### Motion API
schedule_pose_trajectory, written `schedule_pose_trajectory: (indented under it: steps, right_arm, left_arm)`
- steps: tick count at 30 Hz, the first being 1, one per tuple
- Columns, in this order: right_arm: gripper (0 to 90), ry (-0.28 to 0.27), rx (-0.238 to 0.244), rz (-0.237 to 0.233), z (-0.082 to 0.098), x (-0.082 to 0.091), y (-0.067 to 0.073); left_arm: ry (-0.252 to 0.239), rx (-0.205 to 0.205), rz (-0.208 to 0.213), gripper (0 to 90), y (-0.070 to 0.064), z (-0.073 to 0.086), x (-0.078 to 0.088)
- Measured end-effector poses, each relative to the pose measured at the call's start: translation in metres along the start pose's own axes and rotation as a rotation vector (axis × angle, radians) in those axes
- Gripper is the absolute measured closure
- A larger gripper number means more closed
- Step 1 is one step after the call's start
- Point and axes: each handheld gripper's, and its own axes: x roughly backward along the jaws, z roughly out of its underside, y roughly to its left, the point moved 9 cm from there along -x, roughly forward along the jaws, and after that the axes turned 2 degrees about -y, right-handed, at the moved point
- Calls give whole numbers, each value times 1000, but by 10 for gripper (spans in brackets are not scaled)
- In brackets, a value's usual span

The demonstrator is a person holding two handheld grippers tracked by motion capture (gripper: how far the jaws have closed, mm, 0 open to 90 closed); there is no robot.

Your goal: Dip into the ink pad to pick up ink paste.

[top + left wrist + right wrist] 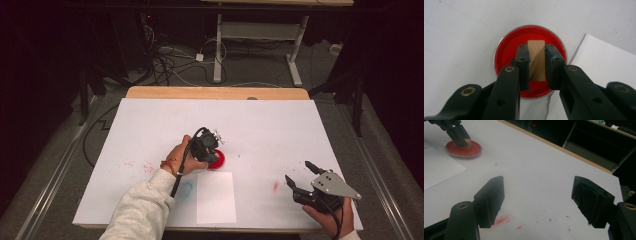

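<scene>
Left fingers [537, 67] clamped small tan wooden block [536, 60], pressed into round red ink dish [506, 50] to load colour. Right fingers [539, 202] wide apart, empty, idle over bench [280, 125].

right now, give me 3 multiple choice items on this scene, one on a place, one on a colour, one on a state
1. Where is the wooden block?
A. over the red dish
B. on the paper sheet
C. at the table's far edge

2. What colour fills the dish?
A. blue
B. red
C. green

3. How does the right gripper stand?
A. shut on the block
B. shut on paper
C. open, with nothing between the jaws

Key: 1 A, the left gripper holds the block above the dish; 2 B, its inside is red; 3 C, its jaws stand wide apart over the table.
</scene>
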Motion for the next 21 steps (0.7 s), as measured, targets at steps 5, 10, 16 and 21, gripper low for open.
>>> schedule_pose_trajectory:
  steps: [5,10,16,21]
  right_arm:
    - [267,2,0,-3,0,-1,0]
    - [267,4,5,-6,0,-1,1]
    - [267,7,5,-8,1,-1,0]
    - [267,1,-3,-6,0,0,-1]
  left_arm:
    - [-13,5,4,743,0,1,0]
    - [-12,4,-7,742,0,0,-1]
    - [-9,6,-17,741,0,0,0]
    - [-35,13,-22,741,-2,-7,8]
